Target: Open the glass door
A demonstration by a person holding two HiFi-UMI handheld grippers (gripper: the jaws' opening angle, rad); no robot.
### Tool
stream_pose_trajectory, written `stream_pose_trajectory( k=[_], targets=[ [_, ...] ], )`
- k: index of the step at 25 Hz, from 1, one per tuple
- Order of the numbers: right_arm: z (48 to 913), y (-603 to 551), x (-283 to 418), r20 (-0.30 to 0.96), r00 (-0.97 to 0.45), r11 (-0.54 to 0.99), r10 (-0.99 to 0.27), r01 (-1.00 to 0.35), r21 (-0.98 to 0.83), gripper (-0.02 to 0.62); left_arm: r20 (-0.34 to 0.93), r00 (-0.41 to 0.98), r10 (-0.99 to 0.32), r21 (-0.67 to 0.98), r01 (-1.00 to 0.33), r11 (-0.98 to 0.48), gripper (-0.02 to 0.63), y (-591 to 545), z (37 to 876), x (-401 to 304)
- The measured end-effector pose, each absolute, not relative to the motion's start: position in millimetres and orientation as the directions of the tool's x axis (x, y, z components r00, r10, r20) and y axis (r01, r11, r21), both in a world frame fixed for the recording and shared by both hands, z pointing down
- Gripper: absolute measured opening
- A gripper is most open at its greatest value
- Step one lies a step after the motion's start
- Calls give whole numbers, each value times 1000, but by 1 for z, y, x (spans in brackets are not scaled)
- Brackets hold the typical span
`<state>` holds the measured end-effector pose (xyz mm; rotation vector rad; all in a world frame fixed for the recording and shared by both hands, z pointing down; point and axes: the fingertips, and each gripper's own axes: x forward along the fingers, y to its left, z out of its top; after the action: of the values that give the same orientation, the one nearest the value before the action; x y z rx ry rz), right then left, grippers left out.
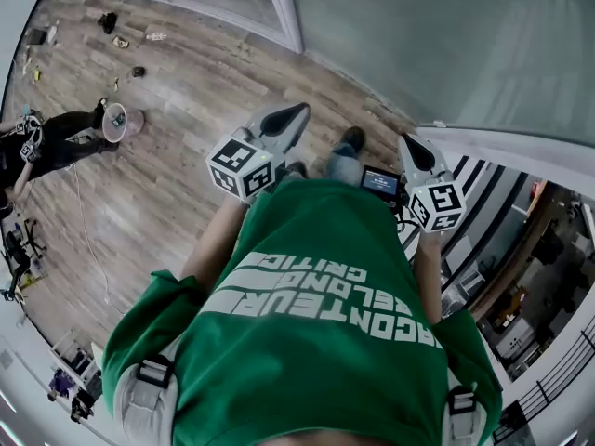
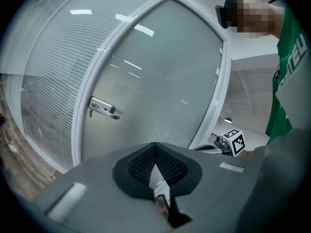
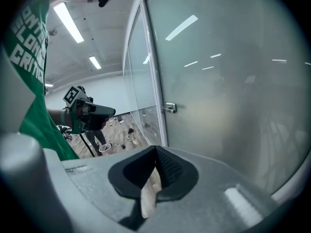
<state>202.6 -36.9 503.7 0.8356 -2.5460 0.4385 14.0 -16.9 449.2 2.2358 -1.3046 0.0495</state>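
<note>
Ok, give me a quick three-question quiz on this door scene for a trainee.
1. True or false: the left hand-held gripper and the right hand-held gripper are both clear of the door.
2. The handle is: A a lever, B a round knob, C a long vertical bar.
3. Fill in: the shirt is ___.
Key: 1 true; 2 A; 3 green.
</note>
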Motion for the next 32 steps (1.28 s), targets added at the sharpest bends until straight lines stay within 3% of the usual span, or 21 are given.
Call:
stream_pose_trajectory(
  k=[3,8,19,32],
  targets=[
    [498,-82,215,430,-743,760,-513,-626,-177,-8,291,531,-796,428,-816,-388,15,-57,445,31],
    [489,-140,205,411,-796,823,-445,-544,-162,-8,300,496,-815,394,-842,-368,15,-108,428,41],
    [460,-213,109,378,-868,934,-322,-356,-23,10,368,400,-839,297,-906,-301,15,-177,431,15],
    [480,-274,32,524,-754,910,-396,-399,112,33,420,435,-796,322,-892,-318,15,-247,464,-30]
  ],
)
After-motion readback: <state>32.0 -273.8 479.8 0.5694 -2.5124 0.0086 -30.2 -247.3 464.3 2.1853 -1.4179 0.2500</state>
